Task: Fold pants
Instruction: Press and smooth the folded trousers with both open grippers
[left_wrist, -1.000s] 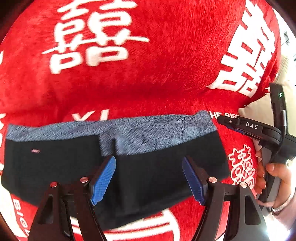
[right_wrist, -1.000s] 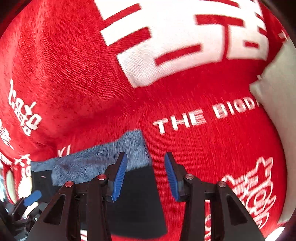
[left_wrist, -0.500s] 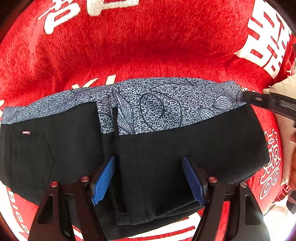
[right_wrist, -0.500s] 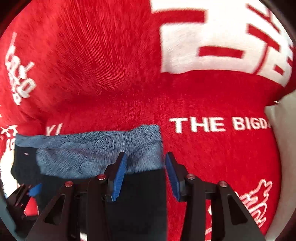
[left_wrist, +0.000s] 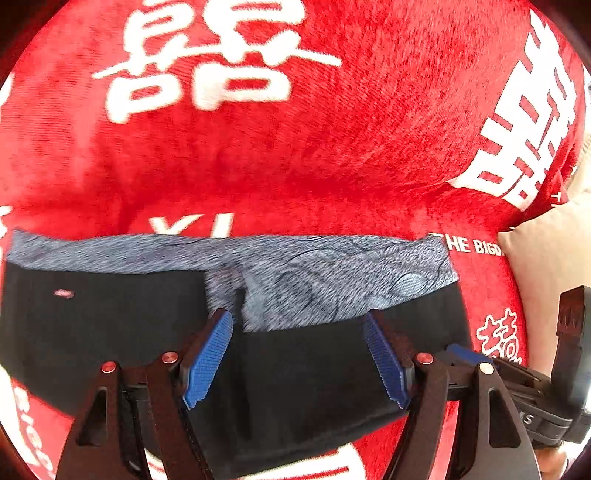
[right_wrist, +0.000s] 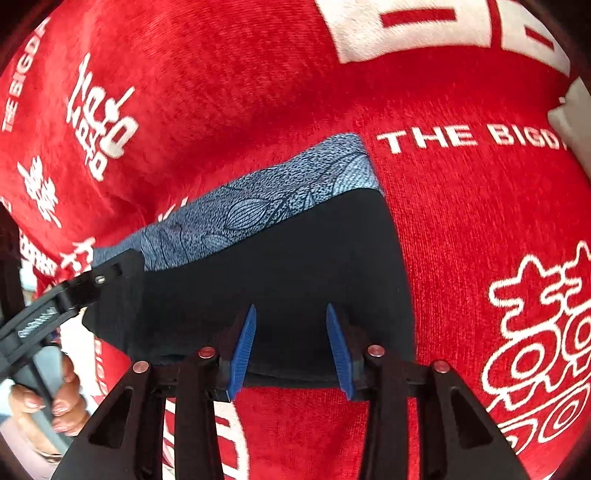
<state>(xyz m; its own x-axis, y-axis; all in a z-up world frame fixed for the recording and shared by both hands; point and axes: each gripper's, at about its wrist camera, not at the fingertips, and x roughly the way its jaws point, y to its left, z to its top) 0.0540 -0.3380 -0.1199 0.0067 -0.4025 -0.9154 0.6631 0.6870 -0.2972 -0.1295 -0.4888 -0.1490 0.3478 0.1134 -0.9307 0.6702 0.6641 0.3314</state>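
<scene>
I have the pants (left_wrist: 295, 369) lying across the lower half of the left wrist view, a black folded bundle on the red blanket (left_wrist: 295, 155), with the blue-grey patterned lining (left_wrist: 332, 273) showing as a band along its upper edge. In the right wrist view the same bundle fills the centre and runs off toward the left of the frame, its right edge sitting just below the "THE BIGD" lettering (right_wrist: 461, 136).

My left gripper (left_wrist: 299, 354) stands wide open over the black cloth, the blue pads (left_wrist: 207, 358) spread apart with nothing between them. My right gripper (right_wrist: 291, 350) is also parted, more narrowly, its jaws straddling the near hem at the bottom centre; I see fabric behind the gap but no pinch, so I judge it empty. Its tip shows at the lower right of the left view, beside my own jaw.

I read the step in hand as taking hold of the near edge for another fold. To do it well I want both grippers to catch every layer at the hem, not just the top one, so I should slide the lower finger under the whole stack before closing. I would keep the two grips level and well apart, then lift and carry the edge toward the patterned band together, so the bundle does not skew. The plush blanket may drag at the cloth, so a clean lift matters. A pale cushion (left_wrist: 550, 266) sits at the right edge, clear of the work.
</scene>
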